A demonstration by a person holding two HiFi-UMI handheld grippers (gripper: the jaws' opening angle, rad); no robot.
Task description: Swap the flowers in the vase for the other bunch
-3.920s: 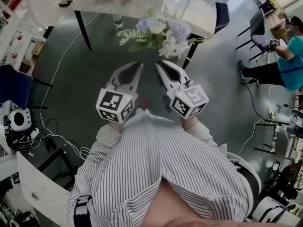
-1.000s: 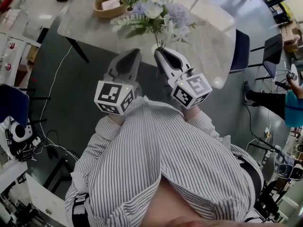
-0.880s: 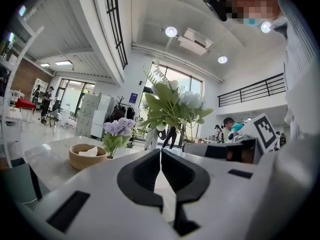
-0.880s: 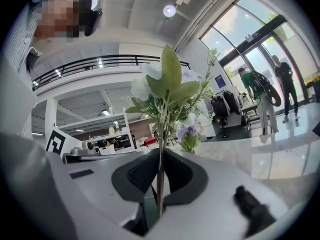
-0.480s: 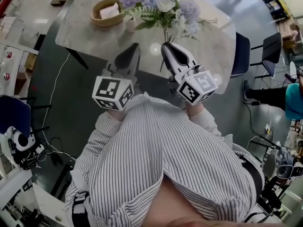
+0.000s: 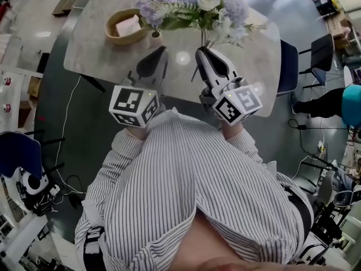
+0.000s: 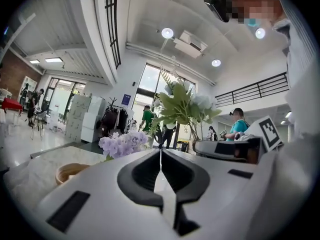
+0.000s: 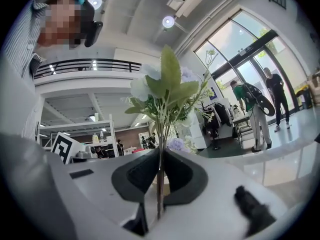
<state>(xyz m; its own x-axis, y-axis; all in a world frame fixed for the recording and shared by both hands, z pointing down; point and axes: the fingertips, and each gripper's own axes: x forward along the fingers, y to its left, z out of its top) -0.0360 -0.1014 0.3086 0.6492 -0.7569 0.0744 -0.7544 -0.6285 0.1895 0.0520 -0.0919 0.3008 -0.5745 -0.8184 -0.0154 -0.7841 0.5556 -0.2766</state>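
- Bunch of white and pale-blue flowers with green leaves (image 6: 217,7): it stands upright over the far part of the table. Its thin stems are clamped between the jaws of the right gripper (image 6: 202,52). The long axis is vertical, with the heads well above the jaws.
- Small pale vase (image 6: 154,39): it stands on the grey marble-look table (image 6: 242,55) and holds a bunch of lilac flowers (image 6: 149,7), which has not yet been taken out.
- Left gripper (image 6: 162,51): the jaws are fully together with nothing between them. The vase lies just ahead of its tips and to the left of the held bunch. This hand is judged the nearer one for lifting the lilac stems out.
- Round wooden bowl (image 6: 115,18): it sits near the vase, on its left. It contains a pale item that cannot be identified.
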